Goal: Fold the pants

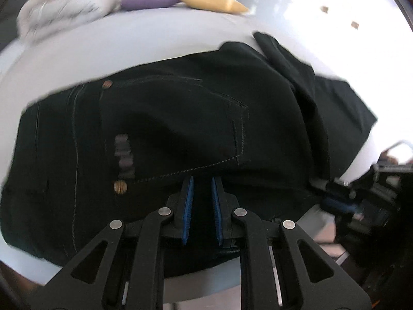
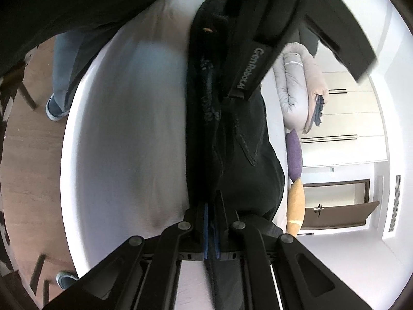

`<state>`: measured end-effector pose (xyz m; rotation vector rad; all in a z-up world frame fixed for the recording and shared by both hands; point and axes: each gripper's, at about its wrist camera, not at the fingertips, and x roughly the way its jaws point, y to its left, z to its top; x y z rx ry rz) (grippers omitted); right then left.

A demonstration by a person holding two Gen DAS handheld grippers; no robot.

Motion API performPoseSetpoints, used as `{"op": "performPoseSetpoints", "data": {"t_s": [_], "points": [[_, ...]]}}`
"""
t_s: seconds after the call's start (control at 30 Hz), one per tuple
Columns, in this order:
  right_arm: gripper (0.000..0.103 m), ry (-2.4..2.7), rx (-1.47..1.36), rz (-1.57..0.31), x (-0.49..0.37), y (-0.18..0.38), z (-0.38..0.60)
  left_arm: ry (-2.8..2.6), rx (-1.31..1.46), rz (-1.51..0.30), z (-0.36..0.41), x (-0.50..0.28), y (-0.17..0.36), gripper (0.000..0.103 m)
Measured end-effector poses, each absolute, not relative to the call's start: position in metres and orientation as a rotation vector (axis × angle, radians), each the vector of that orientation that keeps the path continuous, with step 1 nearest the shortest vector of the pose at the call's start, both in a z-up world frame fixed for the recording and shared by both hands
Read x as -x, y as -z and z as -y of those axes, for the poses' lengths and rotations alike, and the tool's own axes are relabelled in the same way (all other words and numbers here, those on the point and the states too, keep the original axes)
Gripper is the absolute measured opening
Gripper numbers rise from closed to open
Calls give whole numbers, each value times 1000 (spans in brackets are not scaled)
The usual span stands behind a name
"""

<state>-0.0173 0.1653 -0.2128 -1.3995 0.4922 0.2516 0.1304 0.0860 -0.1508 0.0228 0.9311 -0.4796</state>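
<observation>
Black pants [image 1: 180,116] lie across a white bed [image 1: 129,44], a back pocket and rivets facing up. My left gripper [image 1: 202,179] is at their near edge. Its blue pads stand a little apart with a thick fold of the dark cloth between them, and creases run out from the tips. In the right wrist view the pants [image 2: 245,168] run as a raised ridge away from my right gripper [image 2: 213,201], which is shut on the cloth. The left gripper's labelled finger [image 2: 247,69] comes down onto the pants further along. My right gripper [image 1: 338,201] also shows blurred at the bed's right edge.
A folded pale duvet [image 2: 299,85], a purple pillow [image 2: 294,152] and a yellow pillow [image 2: 296,206] lie along the far side of the bed [image 2: 129,129]. A person's jeans leg [image 2: 64,72] and shoe stand on the wooden floor [image 2: 31,155]. White cupboards [image 2: 348,129] are beyond.
</observation>
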Motion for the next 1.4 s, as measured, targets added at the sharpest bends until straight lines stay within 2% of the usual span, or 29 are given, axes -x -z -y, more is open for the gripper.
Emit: {"op": "performPoseSetpoints", "data": {"t_s": [0.1, 0.13, 0.17, 0.23, 0.27, 0.43, 0.53, 0.63, 0.87, 1.1, 1.13, 1.23, 1.4], "points": [[23, -275, 1245, -524, 17, 189, -156, 466, -38, -915, -81, -127, 152, 14], [41, -285, 1170, -536, 15, 177, -151, 461, -46, -910, -79, -127, 153, 14], [69, -319, 1036, -563, 11, 156, -140, 460, -42, -909, -78, -126, 154, 14], [81, -339, 797, -603, -6, 122, -114, 469, -14, -910, -83, -126, 155, 14], [81, -321, 687, -628, -19, 109, -98, 479, 12, -910, -89, -126, 156, 14], [74, -196, -109, -721, -115, 55, 50, 502, 70, -908, -98, -126, 158, 14], [62, -121, -484, -757, -166, 61, 130, 509, 81, -907, -101, -127, 160, 14], [51, -81, -720, -804, -208, 84, 177, 516, 97, -908, -103, -132, 163, 14], [51, 36, -862, -883, -272, 121, 209, 531, 117, -910, -112, -129, 163, 13], [49, 1, -984, -813, -298, 135, 222, 539, 135, -913, -110, -133, 165, 13], [42, -11, -1009, -799, -300, 136, 225, 539, 135, -913, -110, -133, 165, 13], [7, -11, -1018, -811, -312, 138, 231, 537, 132, -915, -108, -133, 164, 13], [5, -5, -929, -681, -277, 97, 241, 533, 122, -913, -106, -133, 164, 13]]}}
